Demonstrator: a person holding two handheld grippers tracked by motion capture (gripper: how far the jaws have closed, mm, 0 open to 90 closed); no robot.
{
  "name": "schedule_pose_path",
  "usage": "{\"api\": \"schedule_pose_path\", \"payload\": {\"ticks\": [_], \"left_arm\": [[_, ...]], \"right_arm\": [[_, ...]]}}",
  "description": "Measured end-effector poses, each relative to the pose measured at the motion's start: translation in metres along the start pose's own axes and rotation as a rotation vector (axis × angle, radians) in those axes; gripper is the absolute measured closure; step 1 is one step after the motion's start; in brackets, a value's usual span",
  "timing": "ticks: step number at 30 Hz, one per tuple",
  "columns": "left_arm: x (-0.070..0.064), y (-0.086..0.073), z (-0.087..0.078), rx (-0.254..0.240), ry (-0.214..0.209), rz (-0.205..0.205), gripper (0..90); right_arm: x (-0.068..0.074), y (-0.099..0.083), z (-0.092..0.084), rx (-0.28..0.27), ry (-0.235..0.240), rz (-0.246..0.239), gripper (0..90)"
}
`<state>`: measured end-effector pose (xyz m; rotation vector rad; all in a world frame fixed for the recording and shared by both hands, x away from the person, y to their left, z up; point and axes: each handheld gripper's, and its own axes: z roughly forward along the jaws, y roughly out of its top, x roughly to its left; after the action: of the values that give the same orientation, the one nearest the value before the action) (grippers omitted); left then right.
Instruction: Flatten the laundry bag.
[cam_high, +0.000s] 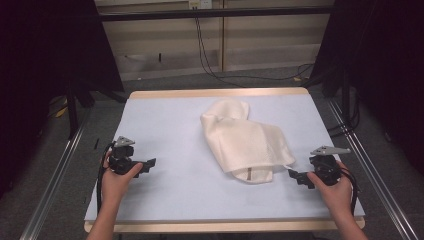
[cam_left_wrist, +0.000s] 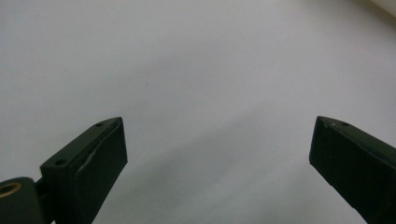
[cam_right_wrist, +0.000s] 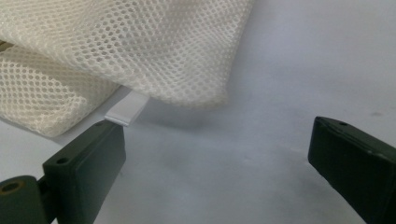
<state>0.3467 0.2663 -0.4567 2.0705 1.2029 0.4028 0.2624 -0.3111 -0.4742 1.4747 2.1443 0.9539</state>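
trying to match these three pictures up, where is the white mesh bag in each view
High view: the white mesh bag lies crumpled at the table's middle, between the two grippers.
Left gripper view: a pale sliver at the top right corner may be the bag; too little shows to be sure.
Right gripper view: it spans the upper left, just beyond the open jaws.
Shared landmark: the pale blue table cover.

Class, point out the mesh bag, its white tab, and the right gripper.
mesh bag (cam_high: 245, 142), high view, middle of the folded netting.
white tab (cam_right_wrist: 126, 111), right gripper view, flat strip under the bag's edge.
right gripper (cam_right_wrist: 217, 154), right gripper view, midway between its fingers.
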Motion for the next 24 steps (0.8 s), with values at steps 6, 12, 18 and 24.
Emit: {"api": "schedule_pose_path", "payload": {"ticks": [6, 12, 18, 24], "left_arm": [[-0.005, 0.002, 0.003, 0.02, -0.017, 0.011, 4.5], [-0.006, 0.002, 0.003, 0.024, -0.011, 0.016, 4.6], [-0.009, 0.003, 0.004, 0.03, -0.022, 0.033, 4.5], [-0.011, 0.002, 0.006, 0.025, -0.027, 0.037, 4.5]], "right_arm": [[0.0, 0.001, -0.001, -0.001, 0.015, 0.01, 3.6], [0.002, 0.004, 0.001, -0.013, 0.028, 0.008, 2.8], [0.005, 0.012, 0.0, -0.027, 0.007, 0.028, 8.5], [0.011, 0.028, 0.007, -0.048, 0.035, 0.042, 13.9]]}}
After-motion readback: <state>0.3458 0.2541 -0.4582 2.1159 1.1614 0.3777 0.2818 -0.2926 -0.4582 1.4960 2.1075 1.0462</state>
